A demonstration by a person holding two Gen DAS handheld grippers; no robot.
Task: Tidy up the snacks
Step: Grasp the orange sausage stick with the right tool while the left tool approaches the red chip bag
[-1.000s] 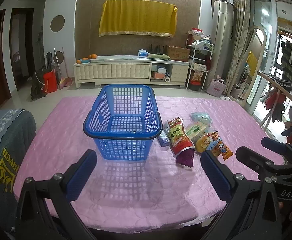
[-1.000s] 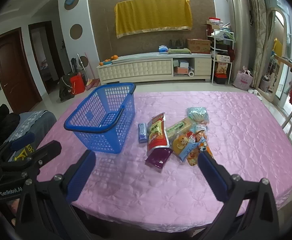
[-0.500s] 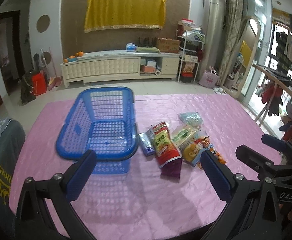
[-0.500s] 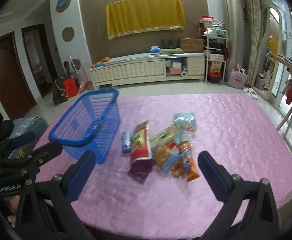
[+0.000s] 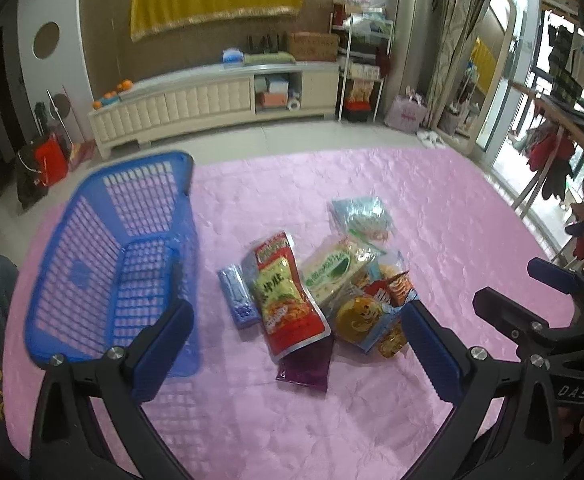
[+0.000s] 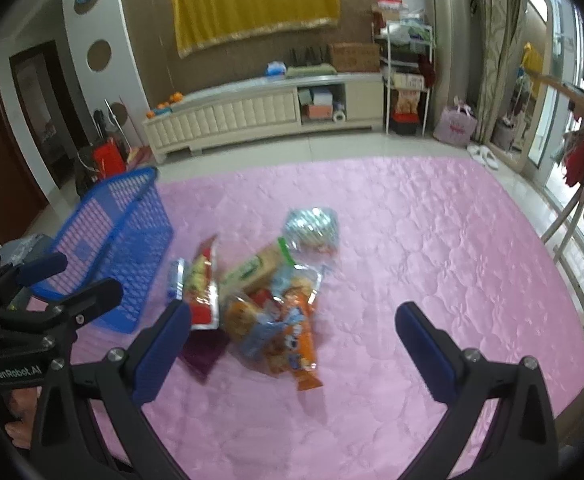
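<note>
Right wrist view: both grippers [image 6: 292, 352] [image 5: 298, 350] gape empty; drop yours squarely over the near orange packet [image 6: 292, 344], then carry it left to the basket [image 6: 119, 240].

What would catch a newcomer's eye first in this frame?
Most likely the heap of bright snack packets at the middle of the pink tablecloth, topped by a red pouch. Beside it, to the left, stands an empty blue basket. Both claws, left and right, hang wide open over the near edge.
</note>
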